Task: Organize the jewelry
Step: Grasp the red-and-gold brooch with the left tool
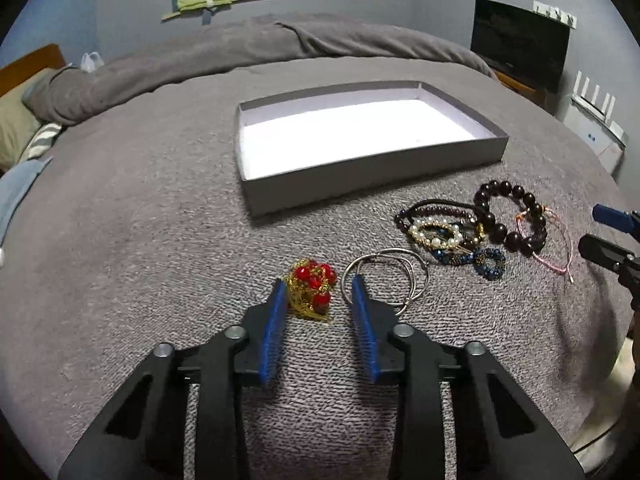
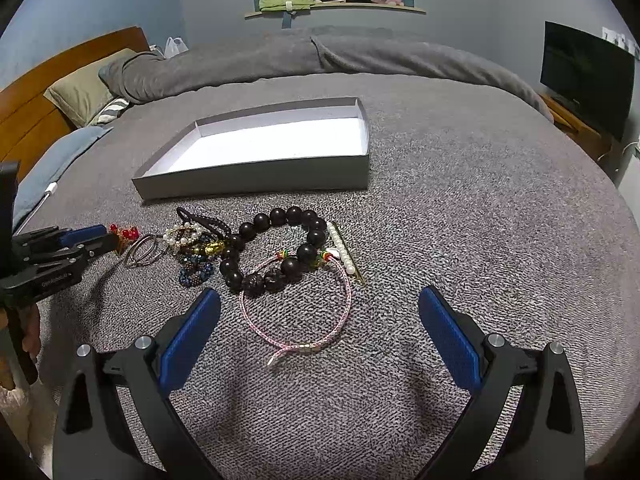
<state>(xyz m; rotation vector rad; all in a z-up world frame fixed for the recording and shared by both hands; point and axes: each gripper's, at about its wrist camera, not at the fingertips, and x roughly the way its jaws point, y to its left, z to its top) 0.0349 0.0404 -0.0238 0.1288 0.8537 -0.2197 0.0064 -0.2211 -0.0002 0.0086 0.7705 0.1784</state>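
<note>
Jaws of the left gripper (image 1: pixel 318 294) stand partly closed either side of a red and gold beaded piece (image 1: pixel 313 286) on the grey bed cover (image 1: pixel 140 240); one pad seems to touch it, the other stands apart beside the silver bangles (image 1: pixel 386 280), so nothing is gripped yet. Off to the side, the right gripper (image 2: pixel 320 320) hangs wide open above a pink cord bracelet (image 2: pixel 296 300), next to the dark bead bracelet (image 2: pixel 276 248). Beyond lies the shallow grey box (image 1: pixel 372 168), empty, probably meant to receive each piece.

At the left edge of my right view, my left gripper (image 2: pixel 110 240) hides most of the red-beaded piece (image 2: pixel 126 234).
</note>
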